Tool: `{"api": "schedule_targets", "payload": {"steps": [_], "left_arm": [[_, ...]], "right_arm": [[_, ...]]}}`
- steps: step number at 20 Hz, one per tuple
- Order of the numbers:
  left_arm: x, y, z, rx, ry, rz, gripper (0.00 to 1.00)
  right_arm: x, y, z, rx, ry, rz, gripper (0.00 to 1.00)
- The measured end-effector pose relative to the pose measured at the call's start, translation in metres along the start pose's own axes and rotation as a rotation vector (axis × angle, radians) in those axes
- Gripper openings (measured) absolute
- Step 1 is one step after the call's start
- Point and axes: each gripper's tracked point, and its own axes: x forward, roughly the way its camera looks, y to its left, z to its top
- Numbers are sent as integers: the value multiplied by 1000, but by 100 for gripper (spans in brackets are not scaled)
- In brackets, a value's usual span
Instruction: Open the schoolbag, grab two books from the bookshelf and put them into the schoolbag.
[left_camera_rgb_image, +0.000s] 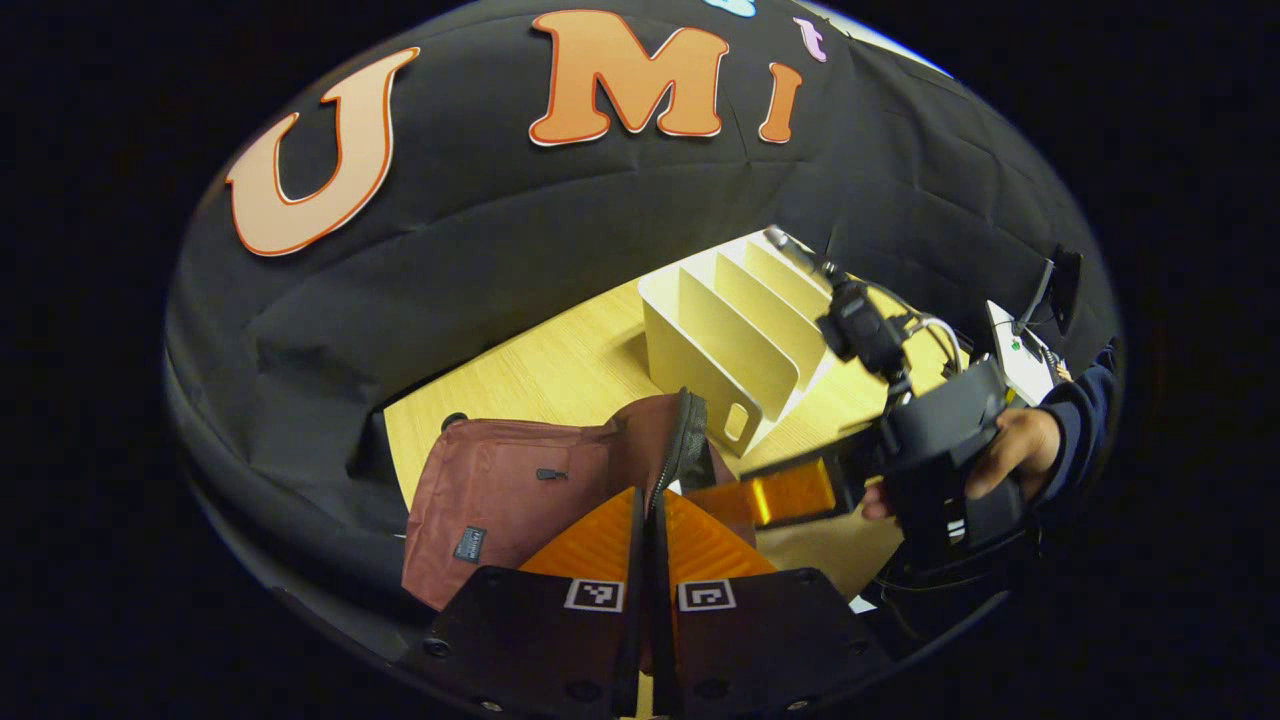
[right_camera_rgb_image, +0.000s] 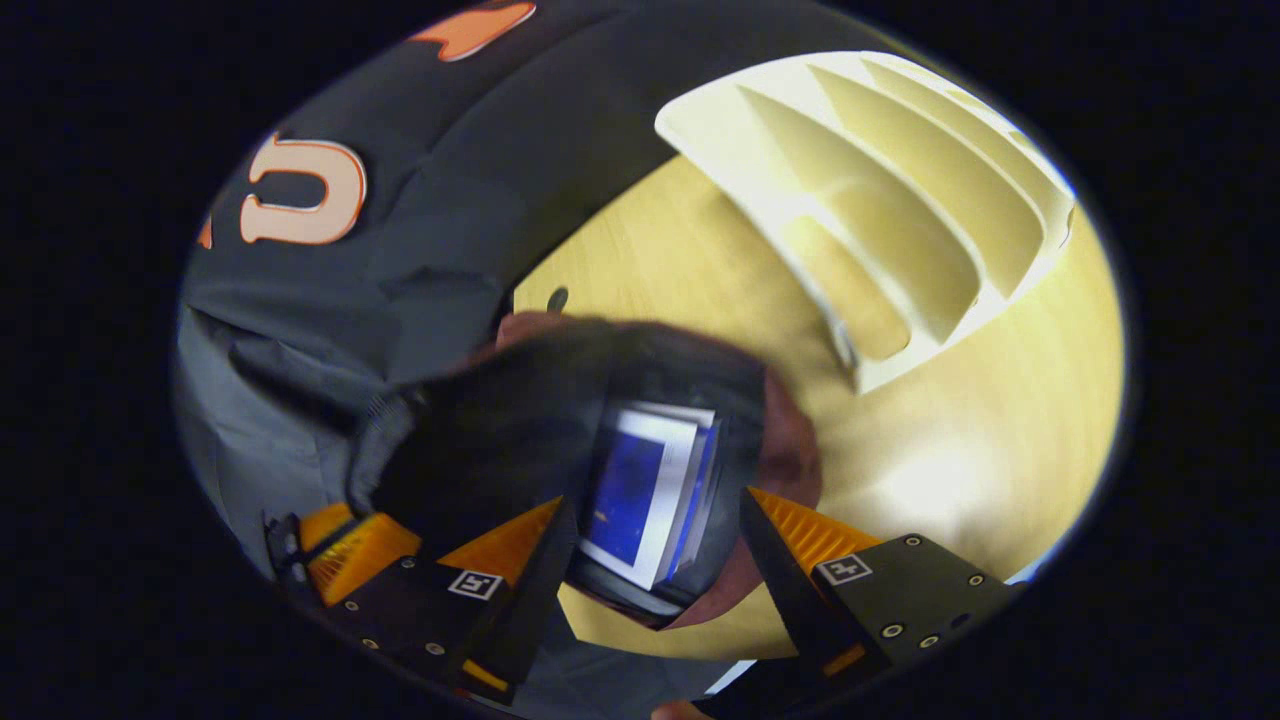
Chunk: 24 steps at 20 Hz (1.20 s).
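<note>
Recording booth: black cloth wall (left_camera_rgb_image: 600, 230), wooden table (left_camera_rgb_image: 560, 370).

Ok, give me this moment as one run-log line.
schoolbag: open, books inside | bookshelf: slots bare | left gripper: shut on bag's edge | right gripper: open above bag mouth
</note>
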Motion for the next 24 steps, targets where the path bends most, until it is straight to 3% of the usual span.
{"api": "schedule_targets", "payload": {"steps": [6, 7, 9, 11, 13, 21, 24], "left_arm": [[21, -44, -12, -7, 19, -30, 10], [25, -55, -14, -6, 22, -47, 28], [30, -72, -19, 7, 32, -54, 45], [35, -84, -26, 21, 38, -47, 55], [32, -100, -23, 9, 25, -61, 80], [40, -150, 46, -4, -94, 15, 88], [39, -170, 74, -27, -170, 56, 98]], "right_arm": [[-66, -45, 78, -88, -254, -71, 97], [-76, -52, 86, -112, -277, -85, 97], [-96, -64, 100, -148, -322, -103, 97], [-115, -70, 119, -168, -372, -124, 97], [-126, -78, 132, -178, -406, -136, 97], [-193, -121, 169, -349, -550, -219, 97], [-220, -129, 184, -421, -614, -239, 97]]}}
